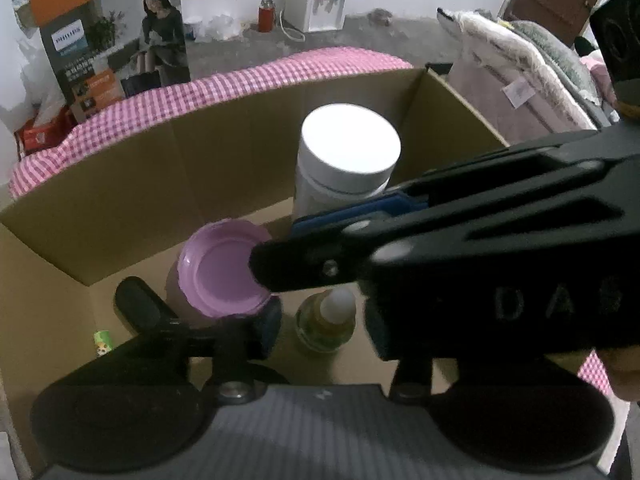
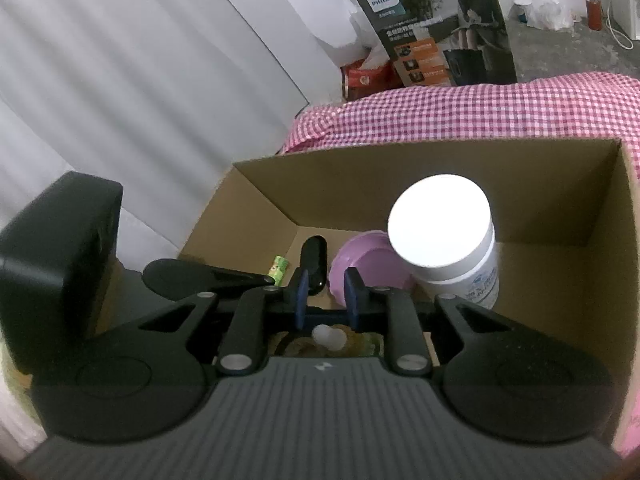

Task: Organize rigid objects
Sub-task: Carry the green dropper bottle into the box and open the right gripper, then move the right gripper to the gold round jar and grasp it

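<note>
A cardboard box [image 1: 224, 148] [image 2: 560, 196] holds a tall white-lidded canister [image 1: 348, 156] [image 2: 444, 228], a jar with a purple lid [image 1: 220, 268] [image 2: 360, 256], a small yellow bottle with a white cap [image 1: 326, 320] [image 2: 328, 338], a black oblong object [image 2: 314, 260] and a small green item [image 1: 103, 342] [image 2: 280, 267]. My right gripper [image 2: 325, 300] hangs over the yellow bottle, jaws slightly apart and empty; it crosses the left wrist view [image 1: 460, 240]. My left gripper's own fingers [image 1: 140, 304] sit by the purple-lidded jar, and the far one is hidden.
The box rests on a pink checked cloth [image 1: 240, 80] [image 2: 480, 108]. A Philips carton [image 1: 116, 52] [image 2: 436, 28] stands behind. A white curtain [image 2: 120, 80] hangs at the left. Bedding [image 1: 528, 64] lies at the right.
</note>
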Available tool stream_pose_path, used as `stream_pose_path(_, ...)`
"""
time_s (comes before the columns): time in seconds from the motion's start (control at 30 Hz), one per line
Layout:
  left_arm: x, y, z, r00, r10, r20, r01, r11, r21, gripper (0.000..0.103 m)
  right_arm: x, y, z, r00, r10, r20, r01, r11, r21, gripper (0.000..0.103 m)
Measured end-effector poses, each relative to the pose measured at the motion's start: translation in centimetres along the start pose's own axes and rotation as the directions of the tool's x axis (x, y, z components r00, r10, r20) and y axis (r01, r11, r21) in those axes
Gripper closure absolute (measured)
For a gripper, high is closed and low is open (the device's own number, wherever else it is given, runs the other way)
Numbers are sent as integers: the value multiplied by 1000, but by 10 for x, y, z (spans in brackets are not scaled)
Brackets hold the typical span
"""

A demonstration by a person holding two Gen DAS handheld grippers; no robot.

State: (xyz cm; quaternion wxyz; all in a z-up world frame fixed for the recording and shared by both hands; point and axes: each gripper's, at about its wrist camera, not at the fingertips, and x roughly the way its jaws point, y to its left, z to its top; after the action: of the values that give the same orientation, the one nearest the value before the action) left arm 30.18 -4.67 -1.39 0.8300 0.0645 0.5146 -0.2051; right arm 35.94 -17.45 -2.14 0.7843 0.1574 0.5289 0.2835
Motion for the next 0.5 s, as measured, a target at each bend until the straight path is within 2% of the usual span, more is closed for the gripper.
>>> stream_pose_path(0.2,-36,-11,-10,995,20,101,-24,999,37,30,-29,10,-1,998,-14,60,14,1000,4,78)
stream_pose_path(0.3,-62,-17,-21,987,22,157,-30,999,44,23,-54,18,-6,994,-13,104,12,1000,2,70)
stream_pose_path(0.37,-81,-20,-32,981,21,192,-30,999,41,22,-75,25,-13,990,-7,139,8,1000,-3,59)
stream_pose_path(0.5,-118,-23,-57,967,16,256,-26,999,34,18,-118,40,-34,977,2,212,3,1000,-24,52)
